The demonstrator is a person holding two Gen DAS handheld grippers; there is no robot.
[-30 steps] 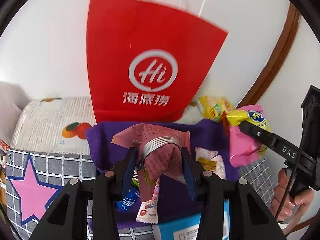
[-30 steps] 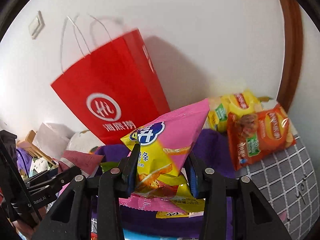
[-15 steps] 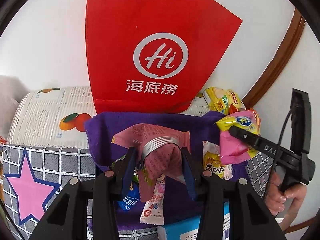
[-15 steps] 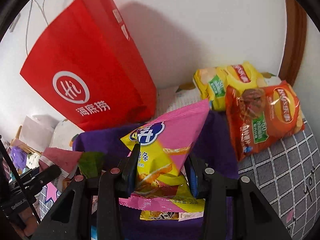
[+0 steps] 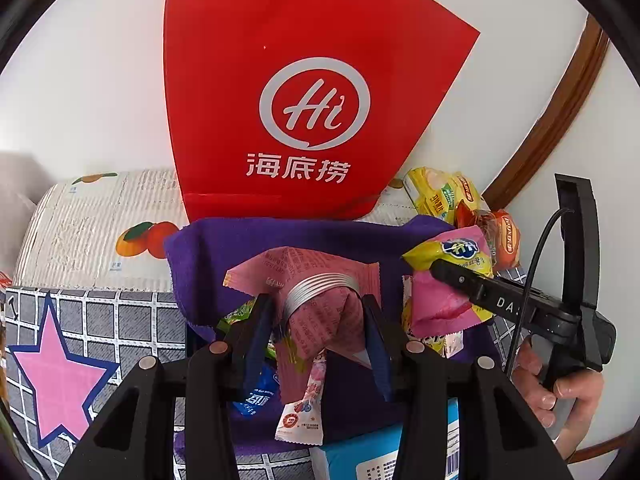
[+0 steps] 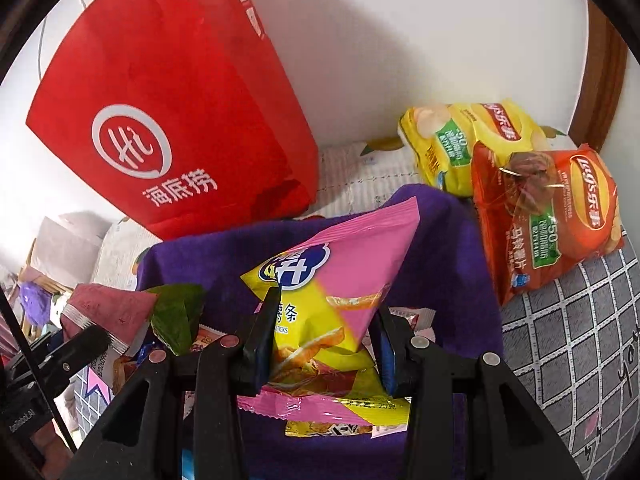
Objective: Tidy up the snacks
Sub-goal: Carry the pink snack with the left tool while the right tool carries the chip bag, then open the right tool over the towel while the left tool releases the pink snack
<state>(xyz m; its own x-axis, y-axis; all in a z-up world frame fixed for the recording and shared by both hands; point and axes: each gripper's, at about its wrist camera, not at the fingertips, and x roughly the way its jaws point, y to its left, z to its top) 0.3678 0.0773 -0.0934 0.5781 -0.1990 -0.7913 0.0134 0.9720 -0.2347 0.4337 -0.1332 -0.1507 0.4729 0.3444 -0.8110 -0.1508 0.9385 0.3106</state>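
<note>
Left gripper (image 5: pixel 318 322): its jaws are closed on a dull pink sachet (image 5: pixel 320 300), pinched at mid-body just below a band of silver stripes, with the crimped top edge spread above the grip. Right gripper (image 6: pixel 324 340): its jaws are clamped on a pink-and-yellow snack packet (image 6: pixel 332 284), held across its lower yellow half, with the pink corner pointing up and away.

Both packets are held just above a purple cloth (image 6: pixel 448 248), on which small loose sachets are scattered; a green wrapper (image 6: pixel 176 316) lies beside the left-hand packet. The cloth is spread over a grey checked cover (image 6: pixel 568 340) bearing a pink star (image 5: pixel 60 368); whether a tabletop lies beneath cannot be told.

Handling, as judged: both packets are light, thin film pouches that crumple and slip, and the contents of the snack packet are probably brittle. A hold on a sealed edge or a flat part of the body, with gentle pressure, is advised.

Legible writing: "STICKS" and part of a blue cloud-shaped logo are shown on the held snack packet. A red paper bag (image 5: pixel 304 92), standing behind the cloth against the wall, is marked "Hi" within a ring above "海底捞". Two crisp bags lie well to the right, a yellow bag (image 6: pixel 464 140) and an orange bag (image 6: pixel 548 216) lettered "Lay's 乐事". The print on the pink sachet is too fine to be read.
</note>
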